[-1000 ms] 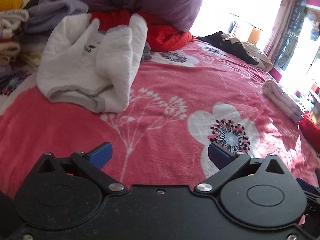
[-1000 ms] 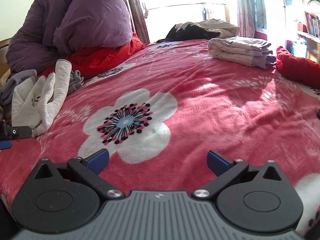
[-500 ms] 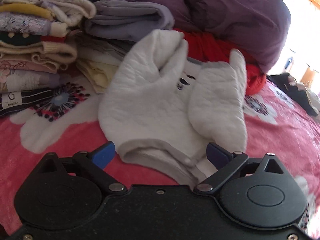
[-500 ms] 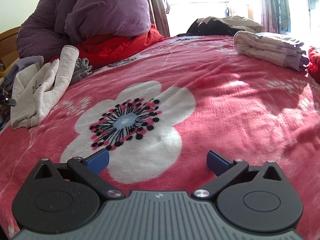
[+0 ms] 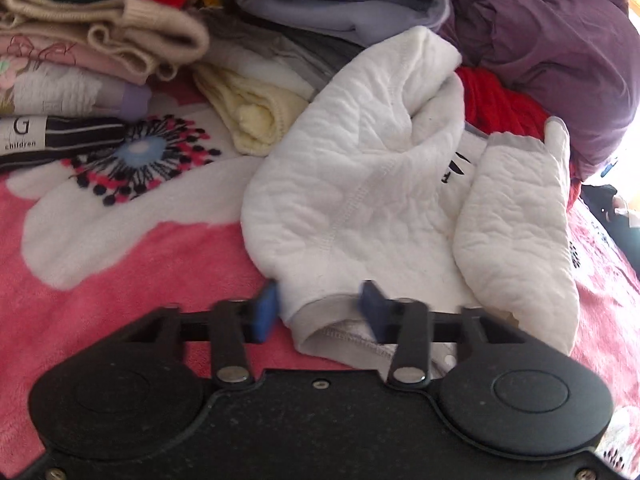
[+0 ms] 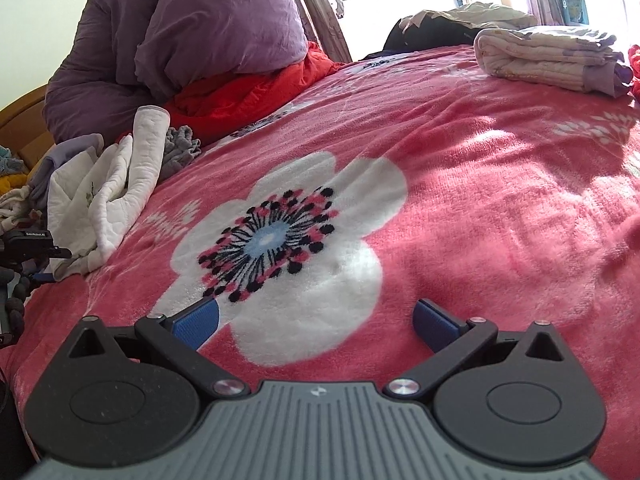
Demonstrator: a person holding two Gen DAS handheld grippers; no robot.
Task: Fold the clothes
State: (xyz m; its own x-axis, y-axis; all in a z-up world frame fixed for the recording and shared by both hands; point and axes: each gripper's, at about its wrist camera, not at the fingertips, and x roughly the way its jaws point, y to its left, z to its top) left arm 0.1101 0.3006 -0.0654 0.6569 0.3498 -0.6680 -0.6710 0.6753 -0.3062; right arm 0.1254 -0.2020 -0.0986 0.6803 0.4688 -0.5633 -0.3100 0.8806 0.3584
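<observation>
A pink fleece blanket [image 6: 460, 208] printed with large white flowers covers the bed across both views. At the far end sits a bulky purple duvet [image 6: 208, 40], with a red garment [image 6: 248, 96] bunched beneath it. In the left wrist view a stack of folded clothes [image 5: 80, 40] occupies the far left, and a folded lilac garment [image 5: 340, 0] lies just right of it. In the right wrist view a folded pale bundle [image 6: 548, 60] rests at the far right of the bed, well apart from the rest.

The task's item is a white quilted garment [image 5: 360, 208] with grey ribbed trim. It lies crumpled on the blanket, near the purple duvet, its far edge against the red garment and the folded stack. One grey-cuffed sleeve is folded over on the right. A small dark print shows between the folds; its form cannot be made out. A grey hem opening faces the near side.

The left gripper [image 5: 320, 312] is at that hem. Its jaws are closing, with the grey hem edge between the blue pads [image 5: 265, 314]; the right pad lies against the fabric, but a firm clamp is not yet evident.

The right gripper [image 6: 316, 322] hovers over a white flower on bare blanket, jaws spread wide, holding nothing.
</observation>
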